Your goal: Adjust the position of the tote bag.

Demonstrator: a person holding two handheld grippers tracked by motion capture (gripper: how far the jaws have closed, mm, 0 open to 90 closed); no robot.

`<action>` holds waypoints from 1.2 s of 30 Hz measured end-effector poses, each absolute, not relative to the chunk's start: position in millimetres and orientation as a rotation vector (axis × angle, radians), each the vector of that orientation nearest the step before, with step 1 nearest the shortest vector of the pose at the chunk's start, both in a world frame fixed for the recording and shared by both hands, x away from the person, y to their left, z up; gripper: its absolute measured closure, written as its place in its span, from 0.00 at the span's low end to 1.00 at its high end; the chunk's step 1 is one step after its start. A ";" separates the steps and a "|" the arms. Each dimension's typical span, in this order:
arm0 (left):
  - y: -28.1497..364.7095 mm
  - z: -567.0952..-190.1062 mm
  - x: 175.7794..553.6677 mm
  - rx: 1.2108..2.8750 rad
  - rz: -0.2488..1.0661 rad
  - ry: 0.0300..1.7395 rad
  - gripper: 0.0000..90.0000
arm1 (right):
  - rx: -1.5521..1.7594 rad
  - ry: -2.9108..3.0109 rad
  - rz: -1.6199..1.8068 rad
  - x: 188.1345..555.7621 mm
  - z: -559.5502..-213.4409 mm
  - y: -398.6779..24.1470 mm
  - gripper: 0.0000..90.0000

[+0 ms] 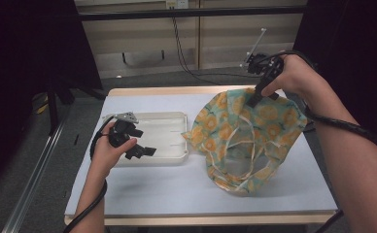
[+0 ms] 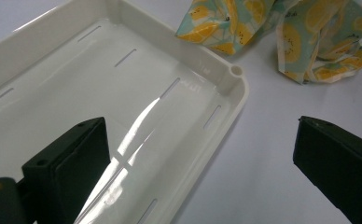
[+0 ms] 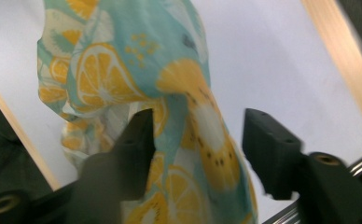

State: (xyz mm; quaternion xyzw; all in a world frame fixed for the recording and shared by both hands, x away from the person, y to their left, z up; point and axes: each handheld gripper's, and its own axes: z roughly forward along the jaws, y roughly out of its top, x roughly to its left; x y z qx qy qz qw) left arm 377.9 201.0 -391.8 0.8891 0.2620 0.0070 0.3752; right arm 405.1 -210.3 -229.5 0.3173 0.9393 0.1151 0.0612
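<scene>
From the high view, a lemon-print cloth bag (image 1: 247, 138) lies crumpled on the right half of the white table (image 1: 167, 187), its pale handles looped toward the near edge, and its left side just beside a white slotted tray (image 1: 169, 133). The right gripper (image 1: 257, 95) is at the bag's far top edge, pointing down at the fabric, while the left gripper (image 1: 139, 141) hovers over the left end of the tray, well apart from the bag. The right gripper view adds what the high view cannot settle: its jaws stand partly apart with a raised fold of the bag (image 3: 188, 107) between them; the left jaw lies against the cloth, but a clear gap shows at the right jaw, so the pads are not pressing on it. That view also shows the table's wooden edge (image 3: 337, 51). The left gripper view shows the left gripper's jaws spread wide with nothing between them, one over the tray's (image 2: 123, 93) glossy floor, the other over bare table, with a corner of the bag (image 2: 281, 32) beyond the tray's corner
</scene>
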 end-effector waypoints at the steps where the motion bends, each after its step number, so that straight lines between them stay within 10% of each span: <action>1: 199.2 -392.0 377.6 2.273 0.006 0.671 0.04 | 0.984 2.828 0.343 403.0 -229.7 -213.0 0.40; 36: 151.2 -380.4 383.0 2.314 -0.043 0.526 0.03 | 1.305 2.696 0.463 361.4 -237.7 -276.9 0.20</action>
